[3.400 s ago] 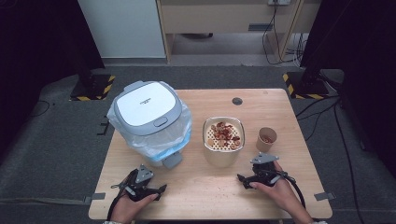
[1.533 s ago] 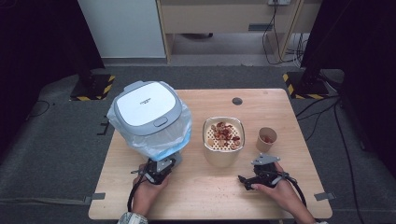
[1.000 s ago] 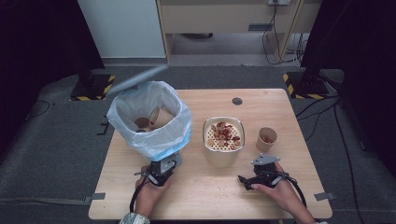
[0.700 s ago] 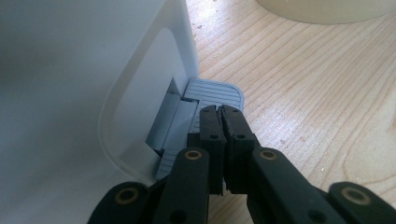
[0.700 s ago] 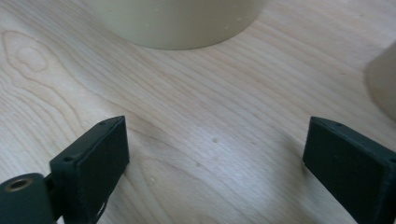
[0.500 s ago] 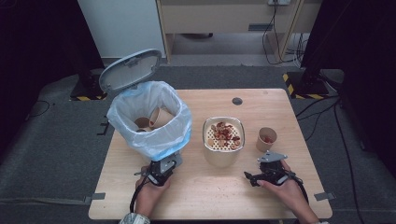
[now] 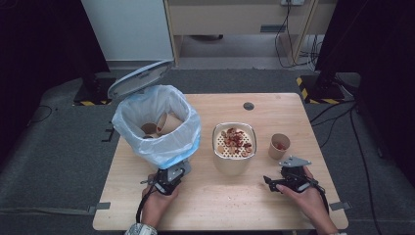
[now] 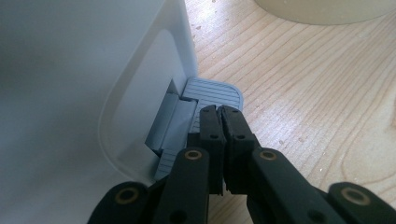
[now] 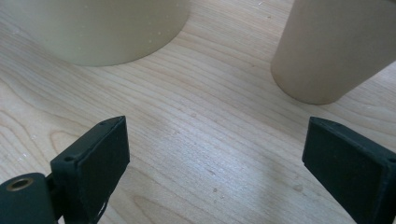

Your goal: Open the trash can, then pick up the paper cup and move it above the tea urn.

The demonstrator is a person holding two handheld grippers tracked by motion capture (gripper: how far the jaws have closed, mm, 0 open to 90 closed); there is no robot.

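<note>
Left gripper (image 8: 219,112) jaws closed, pressing grey ribbed pedal (image 8: 212,95) of white lidded bin (image 7: 156,127); right gripper (image 9: 215,154) jaws just opened wider, empty, above bench (image 7: 254,205)

Bare table (image 7: 230,205) ahead; bowl (image 7: 234,154) and cup (image 7: 279,146) beyond

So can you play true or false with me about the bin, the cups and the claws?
1. The bin lid is up. True.
2. The left claw is wide open. False: its jaws are shut together, pressing on the grey pedal at the foot of the bin.
3. The right claw is holding the small paper cup. False: it is open, with bare table between its jaws.
4. There are cups inside the bin bag. True.
5. The big tub is empty. False: food bits lie on top.
</note>
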